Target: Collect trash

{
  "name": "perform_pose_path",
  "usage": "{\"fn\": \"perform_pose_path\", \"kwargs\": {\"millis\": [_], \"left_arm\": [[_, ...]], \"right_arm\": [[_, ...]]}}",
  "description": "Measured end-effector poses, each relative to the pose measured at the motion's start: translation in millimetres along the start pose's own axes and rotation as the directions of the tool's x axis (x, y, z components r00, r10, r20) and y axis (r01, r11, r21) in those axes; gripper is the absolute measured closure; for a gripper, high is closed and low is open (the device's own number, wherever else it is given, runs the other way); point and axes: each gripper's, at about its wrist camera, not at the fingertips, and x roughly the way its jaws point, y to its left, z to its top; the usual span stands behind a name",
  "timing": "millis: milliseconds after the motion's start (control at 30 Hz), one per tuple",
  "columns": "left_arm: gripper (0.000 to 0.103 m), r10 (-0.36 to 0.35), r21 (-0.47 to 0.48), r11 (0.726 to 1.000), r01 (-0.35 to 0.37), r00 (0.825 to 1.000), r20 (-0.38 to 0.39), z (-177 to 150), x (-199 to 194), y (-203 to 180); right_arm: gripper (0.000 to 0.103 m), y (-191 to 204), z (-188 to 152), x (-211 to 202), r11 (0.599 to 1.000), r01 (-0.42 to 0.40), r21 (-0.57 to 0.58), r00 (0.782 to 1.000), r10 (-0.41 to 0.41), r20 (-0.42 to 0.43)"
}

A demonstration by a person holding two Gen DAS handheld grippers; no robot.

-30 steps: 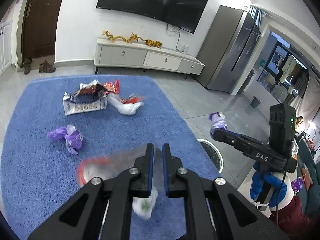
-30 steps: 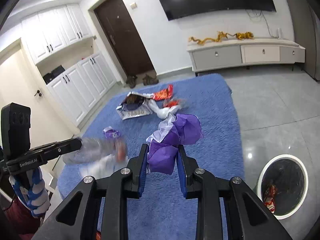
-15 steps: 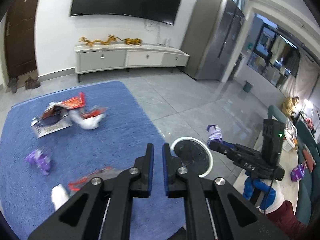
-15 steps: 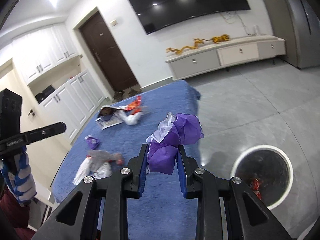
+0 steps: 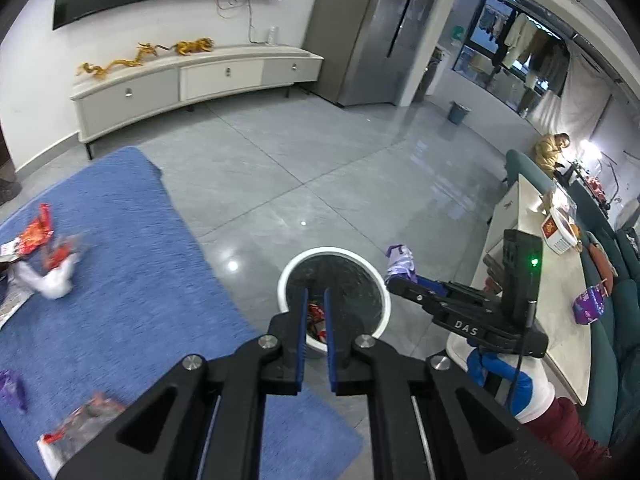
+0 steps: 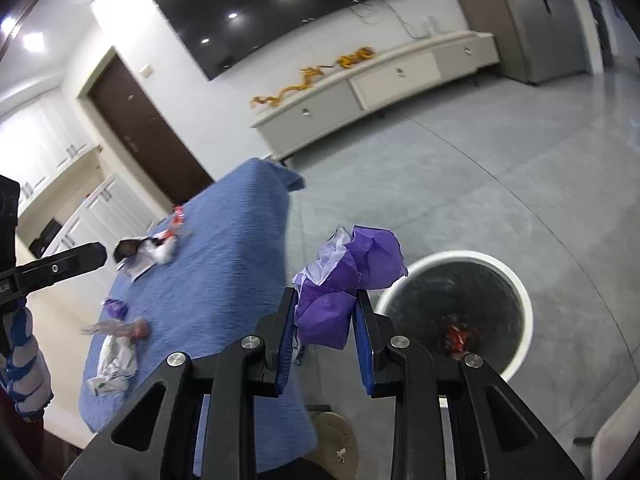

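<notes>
My right gripper (image 6: 325, 300) is shut on a crumpled purple and white paper wad (image 6: 348, 276) and holds it in the air just left of the round white trash bin (image 6: 520, 292). It also shows in the left wrist view (image 5: 398, 282) beside the bin (image 5: 380, 284). The bin holds red wrappers (image 6: 456, 336). My left gripper (image 5: 315, 300) is nearly shut and empty, above the bin's near rim. Loose trash lies on the blue rug (image 5: 120, 280): red wrappers and a white bag (image 5: 48, 276), a clear red-ended wrapper (image 5: 80, 424), a purple scrap (image 5: 12, 392).
A white TV cabinet (image 5: 192, 80) stands along the far wall under a TV. A grey fridge (image 5: 372, 32) is to its right. A white table (image 5: 536, 280) and teal sofa stand at the right. Grey tile floor surrounds the rug.
Both grippers have swung right, from over the rug to the bin. The left gripper let go of the clear wrapper, which now lies on the rug. The right still holds the purple wad.
</notes>
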Motion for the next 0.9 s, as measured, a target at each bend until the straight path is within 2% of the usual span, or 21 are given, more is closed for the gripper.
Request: {"fn": "perform_pose_path", "kwargs": {"millis": [67, 200, 400, 433, 500, 533, 567, 733, 900], "left_arm": [[0.095, -0.006, -0.01, 1.0, 0.006, 1.0, -0.01, -2, 6, 2], [0.094, 0.032, -0.016, 0.999, -0.032, 0.999, -0.017, -16, 4, 14], [0.093, 0.073, -0.099, 0.992, -0.073, 0.997, -0.006, -45, -34, 68], [0.092, 0.088, -0.112, 0.99, -0.088, 0.996, -0.007, -49, -41, 79], [0.077, 0.139, -0.141, 0.98, -0.139, 0.99, -0.011, -59, -57, 103], [0.059, 0.165, -0.151, 0.975, -0.164, 0.986, -0.01, -63, -64, 113], [0.05, 0.203, -0.166, 0.965, -0.201, 0.979, -0.008, -68, -72, 126], [0.05, 0.27, -0.176, 0.945, -0.275, 0.961, -0.052, -86, -81, 160], [0.05, 0.276, -0.095, 0.954, -0.283, 0.957, -0.087, -104, -77, 157]], "right_arm": [[0.076, -12, -2, 3, 1.0, 0.007, 0.021, 1.0, -0.007, -0.003], [0.076, -26, -2, 10, 0.999, 0.016, 0.044, 1.0, -0.015, -0.006], [0.076, -18, -5, 13, 1.0, 0.014, 0.025, 1.0, -0.014, -0.005], [0.076, -18, -6, 14, 1.0, 0.012, 0.018, 1.0, -0.012, -0.006], [0.076, -14, -6, 14, 1.0, 0.008, 0.009, 1.0, -0.008, -0.007], [0.076, -11, -6, 14, 1.0, 0.004, 0.006, 1.0, -0.004, -0.007], [0.076, -10, -6, 14, 1.0, 0.001, 0.003, 1.0, -0.001, -0.007], [0.076, 0, -7, 15, 1.0, -0.009, -0.009, 1.0, 0.009, -0.014], [0.076, 7, -9, 16, 1.0, -0.006, -0.02, 1.0, 0.005, -0.026]]}}
